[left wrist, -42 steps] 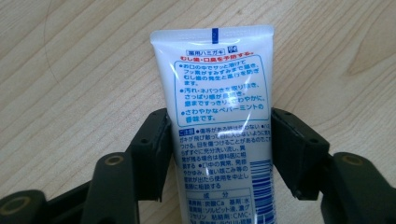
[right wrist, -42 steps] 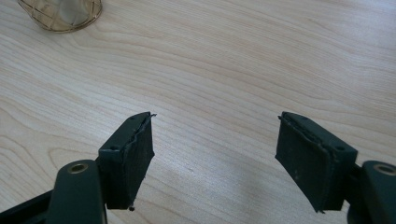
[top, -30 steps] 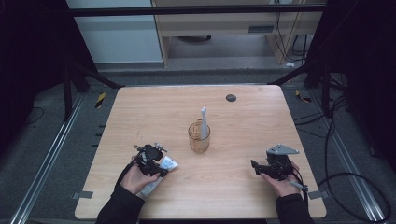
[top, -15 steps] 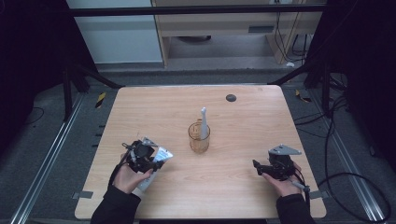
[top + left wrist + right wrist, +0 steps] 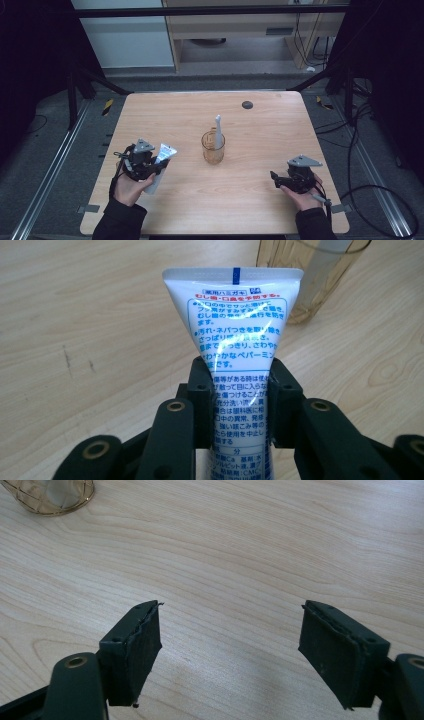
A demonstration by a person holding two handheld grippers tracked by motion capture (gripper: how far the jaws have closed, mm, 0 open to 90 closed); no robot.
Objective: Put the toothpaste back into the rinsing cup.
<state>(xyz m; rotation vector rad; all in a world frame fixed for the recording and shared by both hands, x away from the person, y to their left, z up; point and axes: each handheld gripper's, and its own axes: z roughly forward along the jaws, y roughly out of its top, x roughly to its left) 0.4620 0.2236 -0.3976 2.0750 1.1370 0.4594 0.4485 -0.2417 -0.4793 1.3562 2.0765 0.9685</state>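
Left gripper view: left tongs (image 5: 235,390) clamp toothpaste tube (image 5: 235,320), blue-red Japanese print | right tongs (image 5: 230,650) wide

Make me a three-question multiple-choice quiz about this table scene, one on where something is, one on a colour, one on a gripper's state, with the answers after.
1. Where does the cup stand?
A. near the table's middle
B. at the far left corner
C. on the floor

2. What colour is the print on the toothpaste tube?
A. green
B. blue and red
C. black

3. What state is the left gripper in?
A. open over bare wood
B. shut on the toothpaste tube
C. shut on the cup

Answers: A, the high view shows it mid-table; B, blue text with a red line shows on the white tube; B, both jaws press the tube's sides.
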